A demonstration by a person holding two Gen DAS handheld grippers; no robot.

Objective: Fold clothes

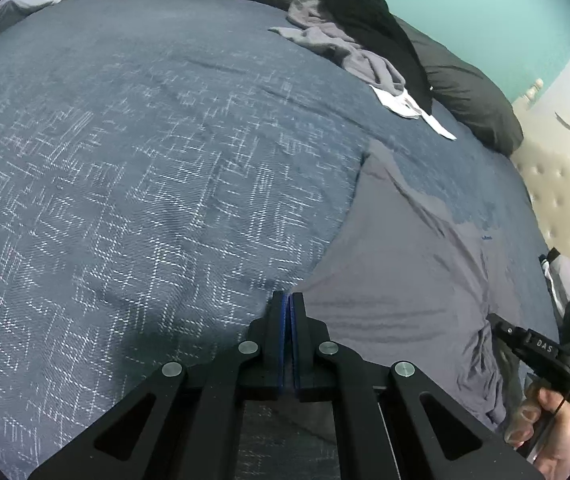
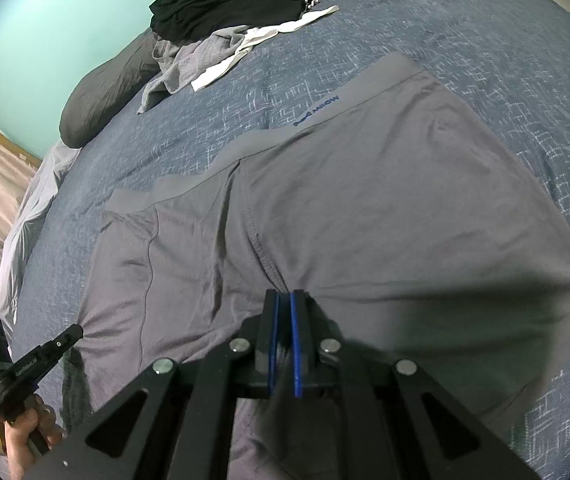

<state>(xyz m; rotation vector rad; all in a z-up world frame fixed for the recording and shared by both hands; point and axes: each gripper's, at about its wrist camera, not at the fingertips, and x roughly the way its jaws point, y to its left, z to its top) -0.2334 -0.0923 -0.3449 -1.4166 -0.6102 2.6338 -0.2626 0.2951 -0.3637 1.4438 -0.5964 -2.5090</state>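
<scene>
1. The grey boxer briefs [image 2: 325,208] lie spread flat on the blue patterned bed cover [image 1: 145,160], waistband [image 2: 269,136] at the far side, with a heap of unfolded clothes [image 2: 221,32] well apart by the dark pillows [image 1: 465,88].
2. Risk: both grips look thin. If either hand lifts quickly, the fabric could slip out and the fold would land crooked.
3. Risk: uneven pulling could drag the whole garment across the cover and bunch it.
4. The right claw [image 2: 284,300] is almost fully closed, pinching a pucker of fabric near the crotch seam.
5. The left claw [image 1: 287,300] is squeezed tight at the garment's left leg edge; from the other view its tip [image 2: 75,330] appears to nip that hem.
</scene>
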